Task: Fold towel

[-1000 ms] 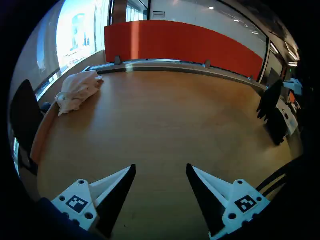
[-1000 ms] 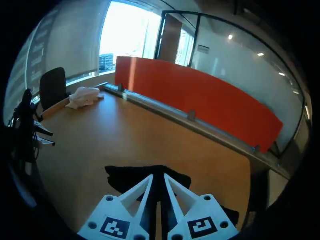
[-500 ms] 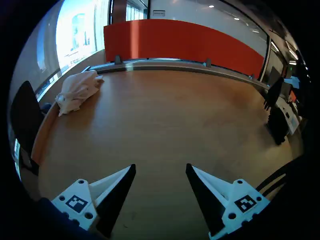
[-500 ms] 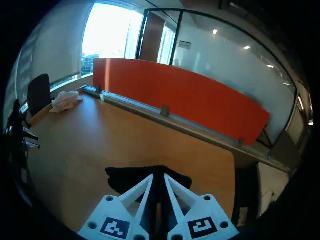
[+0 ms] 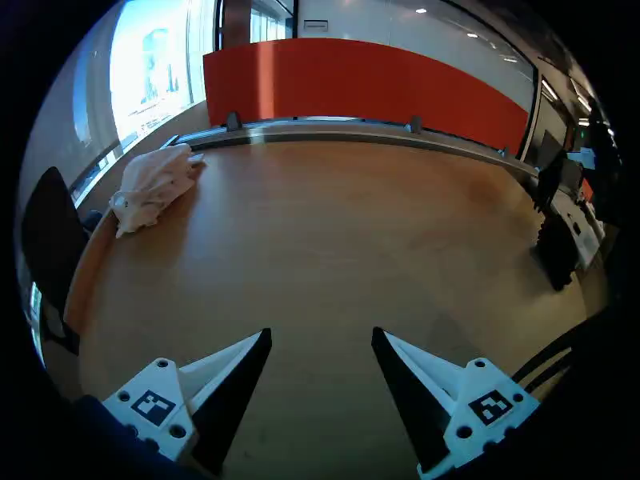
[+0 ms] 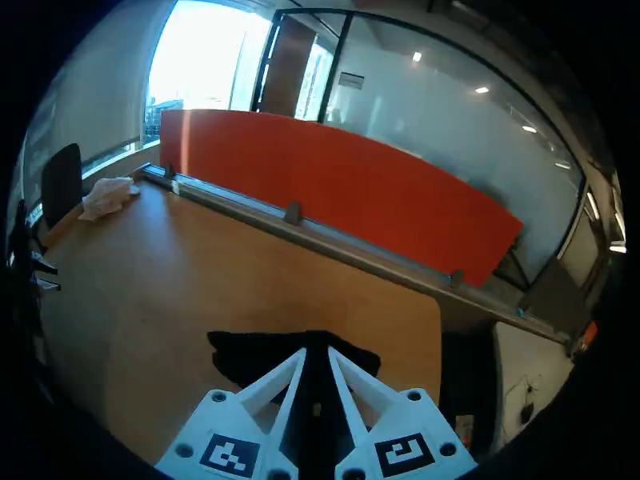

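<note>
Now, right gripper: the jaws are closed to a thin slit with dark fabric inside it. Both fingers look pinched on the black towel, which spreads out past the tips as a ragged patch. I cannot tell whether that patch hangs free or lies on the surface.

Change over the last second:
- In the right gripper view the background has slid. The white cloth heap has moved toward the left edge and shrunk.
- More of the orange partition has come into view, along with the floor past the surface's right end.
- The black patch keeps the same outline against the fingers, so the grip is unchanged while the gripper swings away from the heap, carrying the towel.

Left gripper: the jaws are wide open with nothing between them and only bare wood ahead. The gap is the same as a second ago. Its view has barely shifted, and the white heap has drifted only a little at the far left corner. A dark shape at the right edge has moved, but it is too indistinct to identify.

Judgement: the towel is held at one point and is being repositioned, not yet laid flat, so no fold has begun. The left gripper is free to take a second corner. With a single pinch the cloth will bunch, so spreading it out comes first.
</note>
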